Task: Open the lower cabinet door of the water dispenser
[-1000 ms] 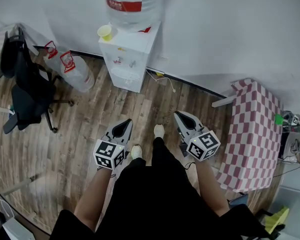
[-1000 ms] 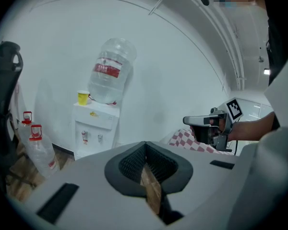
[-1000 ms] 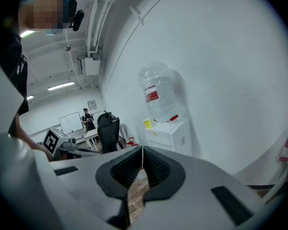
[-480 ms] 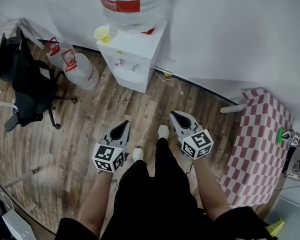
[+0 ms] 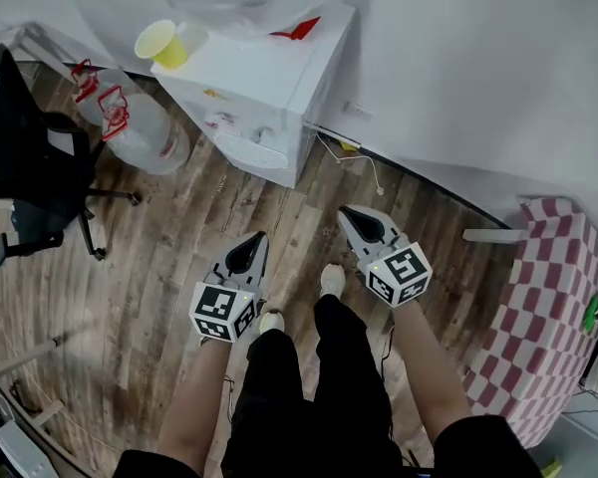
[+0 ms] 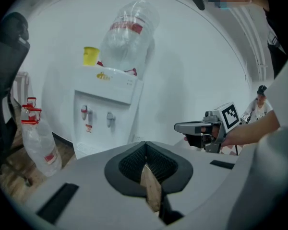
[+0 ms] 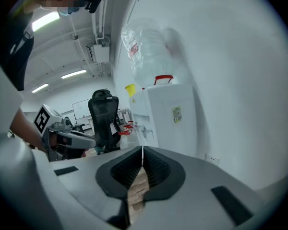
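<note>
Both left claw (image 5: 257,239) and right claw (image 5: 345,214) sit closed, empty, touching nothing.

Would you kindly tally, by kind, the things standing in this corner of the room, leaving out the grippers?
water dispenser: 1
water bottle on top of it: 1
yellow cup: 1
floor jugs with red handles: 2
office chair: 1
checked table: 1
Total: 7
</note>
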Motion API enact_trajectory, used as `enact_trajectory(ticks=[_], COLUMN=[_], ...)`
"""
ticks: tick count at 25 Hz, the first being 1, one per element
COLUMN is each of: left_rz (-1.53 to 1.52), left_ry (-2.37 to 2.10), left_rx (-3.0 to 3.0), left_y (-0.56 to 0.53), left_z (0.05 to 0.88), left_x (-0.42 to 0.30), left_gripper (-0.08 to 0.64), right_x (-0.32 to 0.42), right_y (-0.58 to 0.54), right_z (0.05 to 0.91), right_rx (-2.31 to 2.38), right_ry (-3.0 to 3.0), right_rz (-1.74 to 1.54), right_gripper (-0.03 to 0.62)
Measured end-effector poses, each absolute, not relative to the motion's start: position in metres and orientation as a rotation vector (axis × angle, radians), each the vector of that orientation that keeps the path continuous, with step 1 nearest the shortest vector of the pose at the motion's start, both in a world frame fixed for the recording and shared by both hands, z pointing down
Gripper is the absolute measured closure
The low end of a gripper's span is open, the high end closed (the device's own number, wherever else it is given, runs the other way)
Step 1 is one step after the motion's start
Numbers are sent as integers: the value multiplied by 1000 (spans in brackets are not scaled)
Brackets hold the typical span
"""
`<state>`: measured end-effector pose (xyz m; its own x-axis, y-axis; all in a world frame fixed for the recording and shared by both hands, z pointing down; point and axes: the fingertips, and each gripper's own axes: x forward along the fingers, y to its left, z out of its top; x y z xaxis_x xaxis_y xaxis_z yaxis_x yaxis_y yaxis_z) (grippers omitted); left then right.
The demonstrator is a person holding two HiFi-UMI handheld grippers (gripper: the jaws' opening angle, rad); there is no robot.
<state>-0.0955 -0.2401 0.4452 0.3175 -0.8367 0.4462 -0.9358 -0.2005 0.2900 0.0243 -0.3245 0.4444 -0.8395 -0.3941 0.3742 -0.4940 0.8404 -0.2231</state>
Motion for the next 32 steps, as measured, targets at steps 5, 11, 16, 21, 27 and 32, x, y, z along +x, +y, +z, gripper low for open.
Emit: enact_trajectory(ticks=[5, 11, 16, 21, 27, 32], left_rz=[277, 285, 271, 266, 261, 244], left_ry=[-1567, -1597, -1614, -1633, -1666, -1689], left_rx=[2090, 2124, 2152, 2179, 2237, 2252], left_y=[-266, -294, -309, -318, -330, -337], left_z=[540, 632, 697, 749, 783, 794], left_x=[-103, -106, -108, -117, -128, -135], left_gripper=[546, 546, 546, 546, 546, 546], right_x=[11, -2, -15, -32, -51, -63], right_y=[-360, -392, -406, -409, -413, -416], right_z=[535, 638, 707, 748, 787, 798], right_rx=[617, 549, 512, 460, 397, 424], right_ry=[-2731, -2736, -2751, -2807, -2826, -2845], right_rz=[394, 332, 333, 299, 174, 162], right_gripper=[568, 568, 568, 568, 568, 568])
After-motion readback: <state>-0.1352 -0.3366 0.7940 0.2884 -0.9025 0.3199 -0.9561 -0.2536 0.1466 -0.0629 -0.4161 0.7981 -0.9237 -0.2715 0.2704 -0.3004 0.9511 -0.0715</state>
